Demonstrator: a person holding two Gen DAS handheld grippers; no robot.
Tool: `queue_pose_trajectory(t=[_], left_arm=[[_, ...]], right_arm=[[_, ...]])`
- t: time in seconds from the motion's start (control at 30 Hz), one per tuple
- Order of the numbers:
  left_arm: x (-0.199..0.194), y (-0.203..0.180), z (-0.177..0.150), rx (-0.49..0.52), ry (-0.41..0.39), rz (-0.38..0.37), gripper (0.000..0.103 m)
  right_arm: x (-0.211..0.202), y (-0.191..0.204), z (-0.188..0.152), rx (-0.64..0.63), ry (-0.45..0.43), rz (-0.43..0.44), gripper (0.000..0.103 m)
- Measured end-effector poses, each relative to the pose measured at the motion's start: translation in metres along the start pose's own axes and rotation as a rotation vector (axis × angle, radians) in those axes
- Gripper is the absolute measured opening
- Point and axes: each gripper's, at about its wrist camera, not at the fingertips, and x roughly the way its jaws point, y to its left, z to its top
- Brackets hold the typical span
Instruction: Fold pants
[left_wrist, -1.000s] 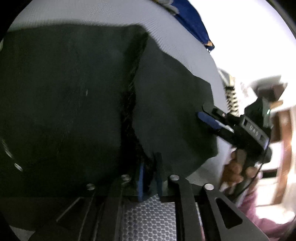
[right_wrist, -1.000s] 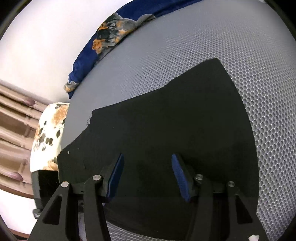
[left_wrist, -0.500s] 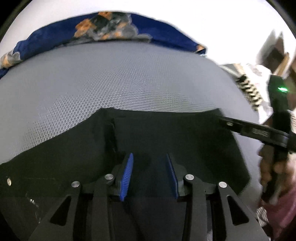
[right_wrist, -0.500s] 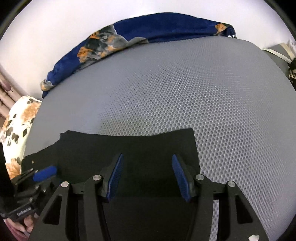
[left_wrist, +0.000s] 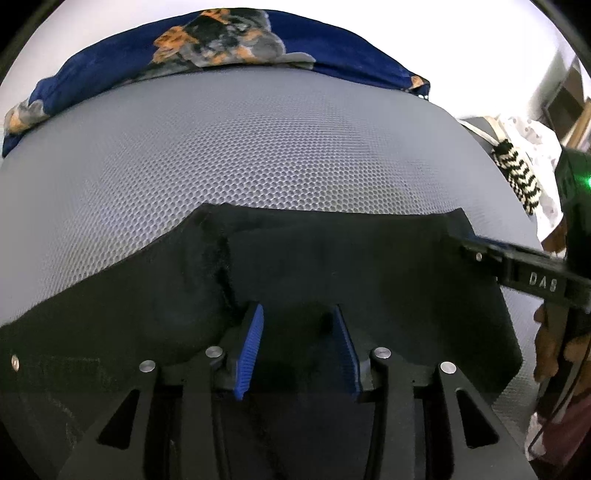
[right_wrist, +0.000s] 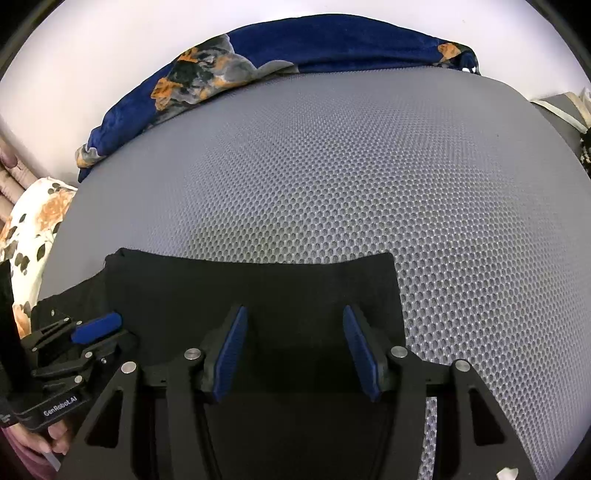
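Note:
Black pants (left_wrist: 332, 266) lie folded flat on the grey mesh bed surface (left_wrist: 258, 155), a folded layer on top with a straight far edge. My left gripper (left_wrist: 297, 350) is open and empty, its blue pads just above the near part of the cloth. My right gripper (right_wrist: 295, 350) is open and empty over the right end of the pants (right_wrist: 258, 291). The right gripper also shows at the right of the left wrist view (left_wrist: 476, 243), near the pants' far right corner. The left gripper shows at the lower left of the right wrist view (right_wrist: 92, 332).
A blue floral blanket (left_wrist: 229, 48) lies bunched along the far edge of the bed. A white floral pillow (right_wrist: 33, 221) sits at the left. A black-and-white zigzag strap (left_wrist: 517, 173) and white cloth lie at the right edge.
My left gripper was shut on the pants' edge, carried it over into a fold, then opened and let go. Both views have swung to look along the bed.

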Motion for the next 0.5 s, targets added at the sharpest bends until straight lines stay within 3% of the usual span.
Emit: queue_pose_trajectory(t=[0.23,0.5], left_arm=[[-0.037,0.032,-0.029,-0.124,-0.030,-0.039,0.044],[-0.121,0.098,-0.086,-0.286,-0.169,-0.019,0.051]], right_arm=[[-0.010,0.019,-0.030,-0.053,0.033,-0.029,0.055],[-0.008,0.066,-0.060,-0.162,0.100,-0.012,0.057]])
